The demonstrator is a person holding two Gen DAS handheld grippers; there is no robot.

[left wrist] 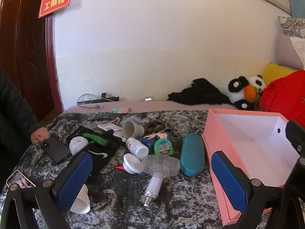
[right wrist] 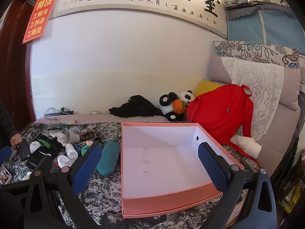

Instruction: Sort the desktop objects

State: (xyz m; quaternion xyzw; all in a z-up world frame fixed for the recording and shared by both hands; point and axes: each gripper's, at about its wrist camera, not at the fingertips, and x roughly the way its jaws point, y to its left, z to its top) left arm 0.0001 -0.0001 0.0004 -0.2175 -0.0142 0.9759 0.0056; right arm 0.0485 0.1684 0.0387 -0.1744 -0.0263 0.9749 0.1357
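A pink box (left wrist: pixel 211 133) with a white inside stands empty at the right of a marbled dark cloth; in the right wrist view the box (right wrist: pixel 171 202) fills the middle. Clutter lies left of it: a teal glasses case (left wrist: pixel 192 154), a white pill bottle (left wrist: pixel 136 146), its lid (left wrist: pixel 131 163), a clear plastic tray (left wrist: pixel 161 165), a light bulb (left wrist: pixel 153 190), a green tape measure (left wrist: pixel 163 147), a cup on its side (left wrist: pixel 132 129). My left gripper (left wrist: pixel 152 179) is open above the clutter. My right gripper (right wrist: pixel 150 166) is open over the box.
A person's hand (left wrist: pixel 39 136) holds a black phone (left wrist: pixel 56 149) at the left edge. Another phone (left wrist: pixel 18 179) lies near the front left. A paper cup (left wrist: pixel 81 200), yarn ball (left wrist: pixel 78 144), black sock (left wrist: pixel 101 155), red backpack (right wrist: pixel 219 110) and panda toy (right wrist: pixel 175 105) are nearby.
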